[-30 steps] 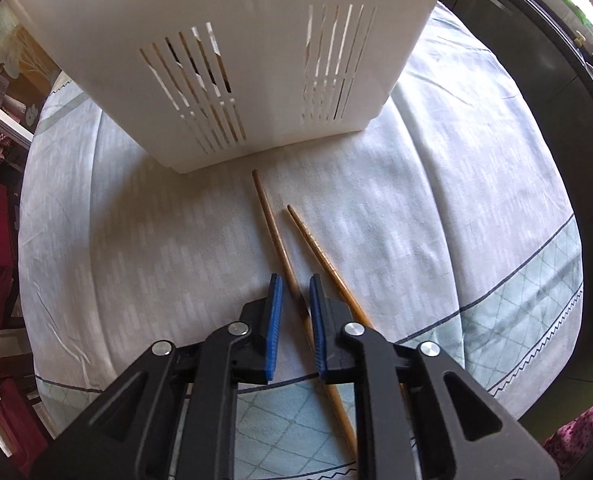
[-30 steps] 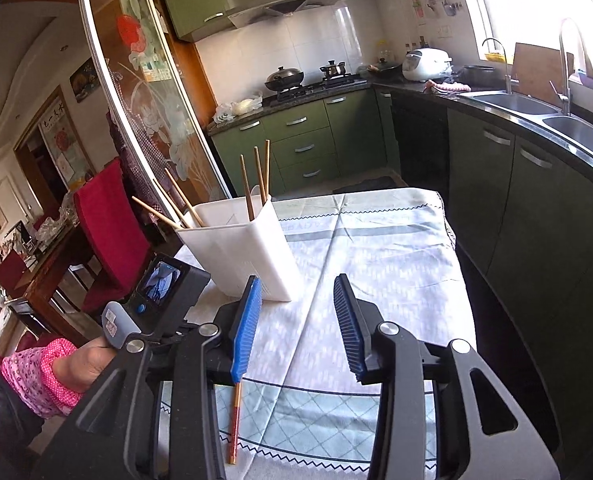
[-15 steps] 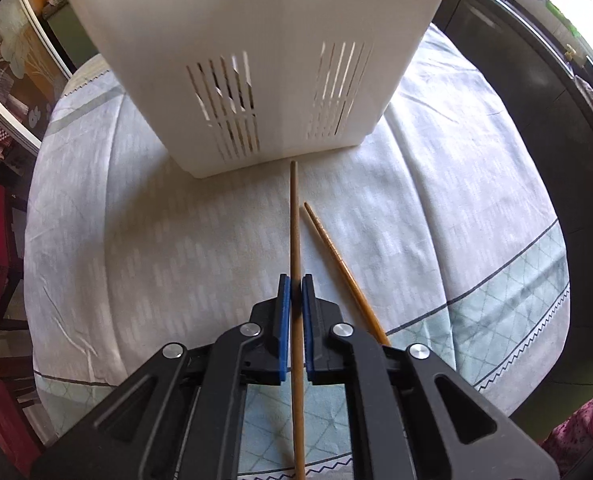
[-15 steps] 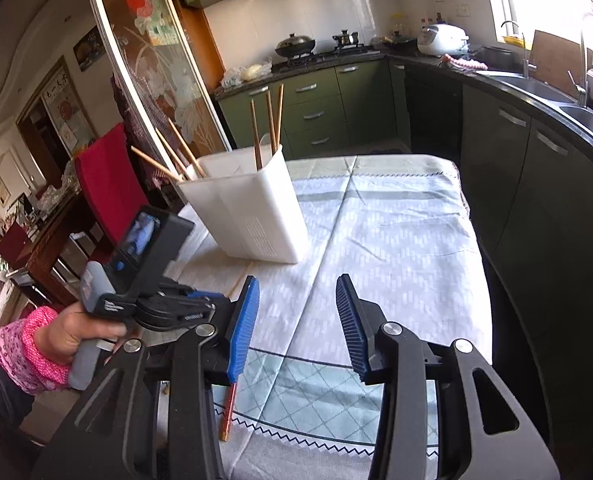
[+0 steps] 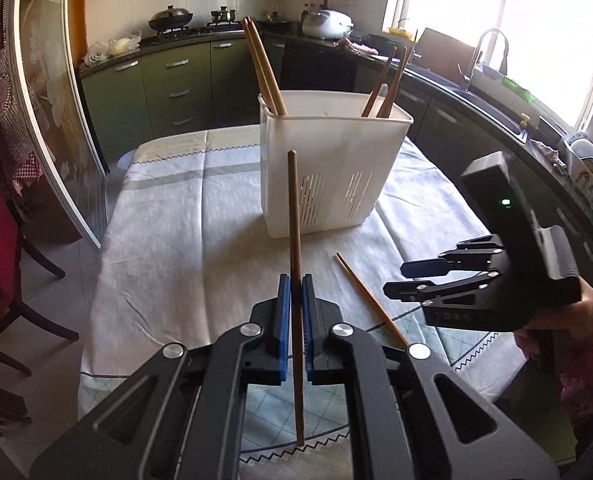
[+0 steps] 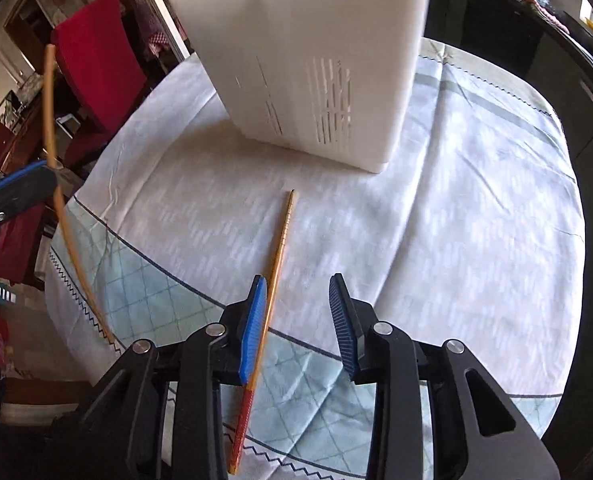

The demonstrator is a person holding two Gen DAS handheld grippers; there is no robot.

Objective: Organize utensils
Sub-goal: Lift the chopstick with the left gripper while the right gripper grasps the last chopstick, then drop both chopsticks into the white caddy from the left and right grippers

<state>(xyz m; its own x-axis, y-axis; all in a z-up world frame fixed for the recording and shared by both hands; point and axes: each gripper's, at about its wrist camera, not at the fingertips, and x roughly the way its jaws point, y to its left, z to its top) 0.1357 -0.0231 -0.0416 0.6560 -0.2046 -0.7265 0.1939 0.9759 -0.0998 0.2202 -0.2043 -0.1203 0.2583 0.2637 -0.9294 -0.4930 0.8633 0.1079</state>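
A wooden chopstick [image 5: 295,216], lifted clear of the tablecloth [image 5: 176,220], sits clamped in the left gripper [image 5: 295,300] before the white holder [image 5: 328,160]; the right gripper [image 6: 298,320], jaws apart but just narrowing, straddles the last chopstick [image 6: 280,240] lying flat

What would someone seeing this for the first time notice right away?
Probably the chopstick clamped upright in the left gripper, raised above the tablecloth in front of the white utensil holder, which already has chopsticks in it. Next, the right gripper, jaws apart, low over the last chopstick lying on the cloth.
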